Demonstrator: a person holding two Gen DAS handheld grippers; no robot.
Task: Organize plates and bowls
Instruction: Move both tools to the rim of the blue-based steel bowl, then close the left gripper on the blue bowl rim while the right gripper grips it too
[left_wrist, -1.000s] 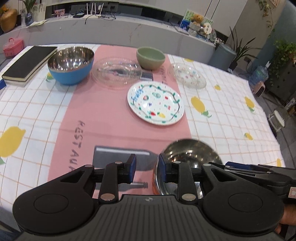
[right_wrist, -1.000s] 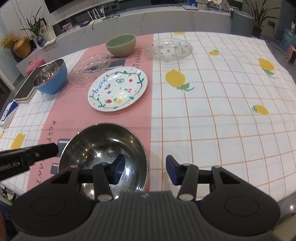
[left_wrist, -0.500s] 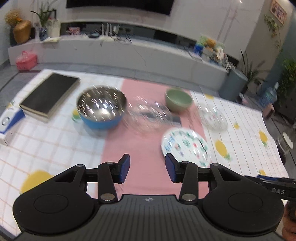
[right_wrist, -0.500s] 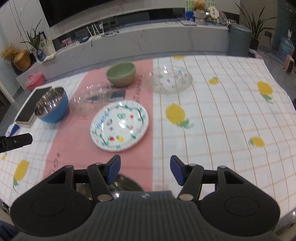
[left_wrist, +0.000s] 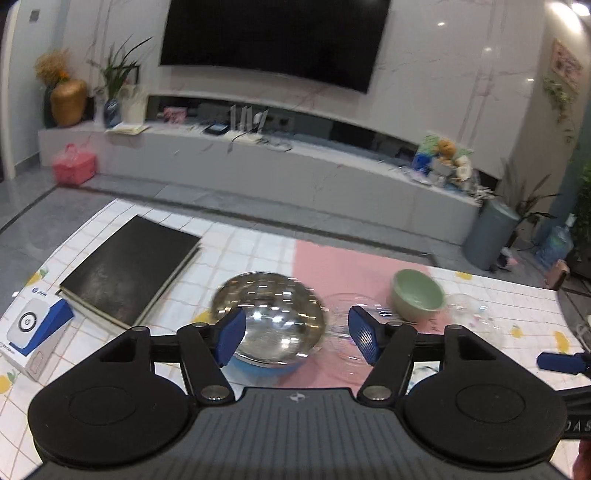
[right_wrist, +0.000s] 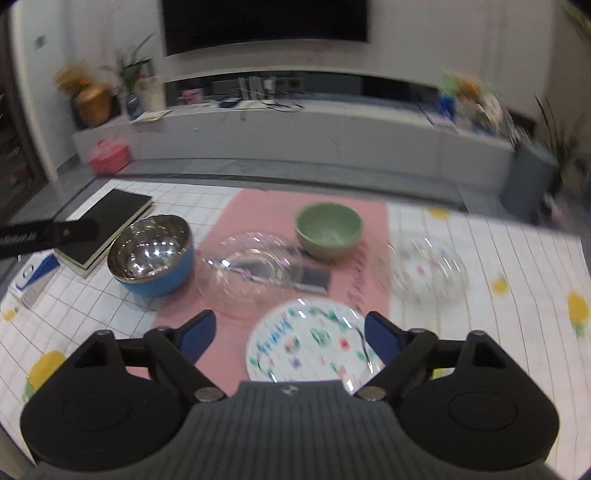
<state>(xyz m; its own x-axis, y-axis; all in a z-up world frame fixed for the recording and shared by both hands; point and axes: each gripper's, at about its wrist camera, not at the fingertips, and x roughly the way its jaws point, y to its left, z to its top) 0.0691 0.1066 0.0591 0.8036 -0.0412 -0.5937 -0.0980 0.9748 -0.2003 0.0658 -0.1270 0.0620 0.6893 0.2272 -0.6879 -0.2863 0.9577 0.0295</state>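
Jaws of your left gripper (left_wrist: 297, 339) had just been opening, stood wide, nothing between them, steel bowl (left_wrist: 267, 315) on table beyond; your right gripper (right_wrist: 290, 334) likewise, empty above painted plate (right_wrist: 310, 347).

blue steel bowl (right_wrist: 151, 254), green bowl (right_wrist: 328, 229), glass plates (right_wrist: 251, 271), painted plate (right_wrist: 310, 345)

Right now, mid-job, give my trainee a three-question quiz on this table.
1. True or false: the green bowl is stacked inside the blue steel bowl.
2. Which dish lies nearest the right gripper? A) clear glass plate B) painted white plate C) black book
3. Fill in: the left gripper has its jaws ____, holding nothing.

Key: 1 false, they stand apart; 2 B; 3 open, having just been opening.
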